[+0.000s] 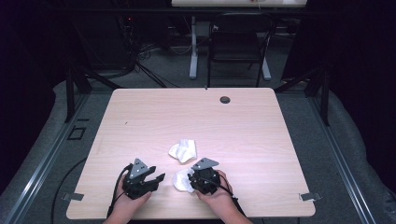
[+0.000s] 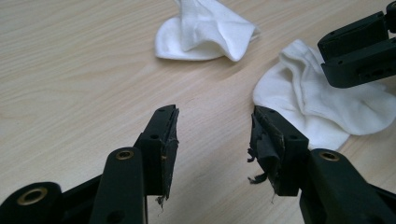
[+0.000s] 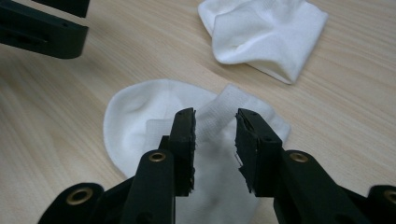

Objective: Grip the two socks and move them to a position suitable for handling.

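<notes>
Hovering over near sock (image 3: 154,116), right gripper (image 3: 215,135) jaws apart; should bite one cuff layer only; left gripper (image 2: 215,135) jaws apart, empty.

Lit from above: table (image 1: 154,116) bright in the high view, with a pale glare patch near its middle; surroundings nearly black. Soft and low in resolution there, with fine detail lost. Sharper in both gripper views, evenly lit, wood grain clear. Socks (image 2: 205,28) almost blown out white, folds faint. Short, soft shadows under socks. Near parts of black jaws slightly blurred, little surface detail.
</notes>
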Available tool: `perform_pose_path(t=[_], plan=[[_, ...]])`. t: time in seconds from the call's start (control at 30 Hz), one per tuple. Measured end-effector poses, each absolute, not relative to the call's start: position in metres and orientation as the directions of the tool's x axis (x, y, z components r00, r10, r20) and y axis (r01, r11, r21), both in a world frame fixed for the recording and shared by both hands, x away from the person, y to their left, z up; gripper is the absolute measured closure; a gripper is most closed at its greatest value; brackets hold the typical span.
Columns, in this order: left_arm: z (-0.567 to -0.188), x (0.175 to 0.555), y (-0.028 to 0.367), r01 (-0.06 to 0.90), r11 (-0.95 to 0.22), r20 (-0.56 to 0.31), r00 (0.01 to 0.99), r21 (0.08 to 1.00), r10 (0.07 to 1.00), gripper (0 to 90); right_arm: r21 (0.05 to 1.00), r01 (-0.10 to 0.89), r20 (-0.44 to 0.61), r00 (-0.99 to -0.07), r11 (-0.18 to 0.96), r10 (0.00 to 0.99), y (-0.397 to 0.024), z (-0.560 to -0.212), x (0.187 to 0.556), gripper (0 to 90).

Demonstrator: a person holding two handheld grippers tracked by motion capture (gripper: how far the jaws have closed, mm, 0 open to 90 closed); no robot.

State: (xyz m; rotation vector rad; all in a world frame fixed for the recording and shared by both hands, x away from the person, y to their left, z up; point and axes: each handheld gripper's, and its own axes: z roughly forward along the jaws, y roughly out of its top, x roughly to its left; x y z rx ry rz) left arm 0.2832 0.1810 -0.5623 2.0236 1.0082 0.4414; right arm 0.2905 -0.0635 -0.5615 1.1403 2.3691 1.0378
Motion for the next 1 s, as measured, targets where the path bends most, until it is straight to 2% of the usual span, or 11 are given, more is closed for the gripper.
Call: perform_pose_path(t=[0.4, 0.67, 0.77, 0.8, 0.83, 1.0], plan=[[-0.567, 0.278, 0.158, 0.485, -0.406, -0.008, 0.649, 0.774, 0.761, 52.5, 0.717, 0.555, 0.055, -0.648, 0.421, 0.760, -0.048, -0.561, 0.283, 67.3], [-0.568, 0.279, 0.158, 0.493, -0.398, -0.014, 0.641, 0.774, 0.768, 53.3, 0.697, 0.534, 0.007, -0.673, 0.479, 0.740, -0.036, -0.572, 0.280, 68.4], [-0.568, 0.279, 0.158, 0.496, -0.395, -0.019, 0.641, 0.773, 0.767, 53.3, 0.685, 0.540, 0.011, -0.679, 0.490, 0.734, -0.036, -0.572, 0.281, 76.7], [-0.568, 0.279, 0.158, 0.496, -0.395, -0.019, 0.641, 0.773, 0.767, 53.4, 0.685, 0.540, 0.011, -0.679, 0.490, 0.734, -0.036, -0.572, 0.281, 76.7], [-0.568, 0.279, 0.158, 0.493, -0.401, -0.016, 0.646, 0.772, 0.764, 53.6, 0.690, 0.542, 0.023, -0.679, 0.479, 0.734, -0.036, -0.572, 0.280, 81.8], [-0.567, 0.279, 0.156, 0.502, -0.394, -0.038, 0.652, 0.770, 0.757, 55.7, 0.703, 0.545, 0.044, -0.675, 0.457, 0.737, -0.038, -0.570, 0.281, 86.1]])
